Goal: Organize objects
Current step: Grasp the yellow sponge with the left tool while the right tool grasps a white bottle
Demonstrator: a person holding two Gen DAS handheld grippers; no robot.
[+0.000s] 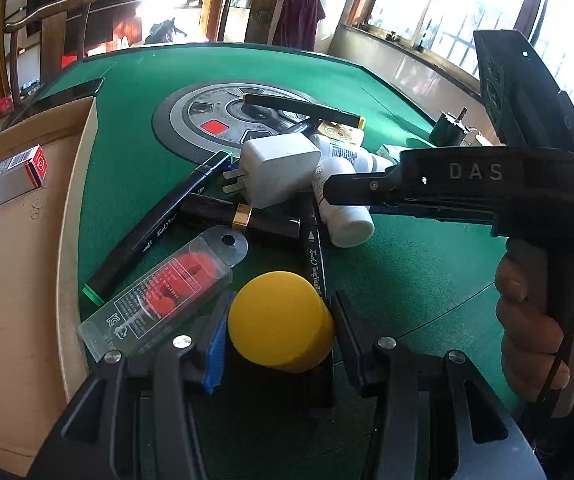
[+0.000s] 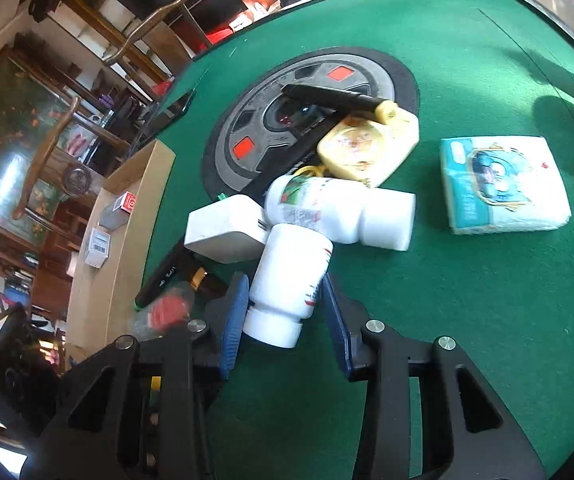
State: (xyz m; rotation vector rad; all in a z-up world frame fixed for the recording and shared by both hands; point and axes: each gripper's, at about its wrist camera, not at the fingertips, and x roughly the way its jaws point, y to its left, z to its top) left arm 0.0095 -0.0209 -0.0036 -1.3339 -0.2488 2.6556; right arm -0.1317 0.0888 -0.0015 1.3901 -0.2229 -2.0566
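Note:
A pile of small objects lies on the green table (image 1: pixel 427 272). My left gripper (image 1: pixel 277 320) has its jaws around a yellow foam cylinder (image 1: pixel 281 320), touching it on both sides. My right gripper (image 2: pixel 283 304) has its jaws around a white pill bottle (image 2: pixel 291 276) lying on its side; it shows in the left wrist view (image 1: pixel 343 208) too, with the right gripper (image 1: pixel 467 188) over it. A white charger plug (image 1: pixel 277 168), black markers (image 1: pixel 155 228), a clear pack with red pieces (image 1: pixel 163 292), a second white bottle (image 2: pixel 327 208) and a yellow box (image 2: pixel 367 144) lie in the pile.
An open cardboard box (image 1: pixel 19 264) with small cartons stands at the table's left edge, also in the right wrist view (image 2: pixel 115 236). A tissue pack (image 2: pixel 503 184) lies to the right. A round control panel (image 1: pixel 215 120) sits mid-table. Wooden chairs (image 1: pixel 59 28) stand behind.

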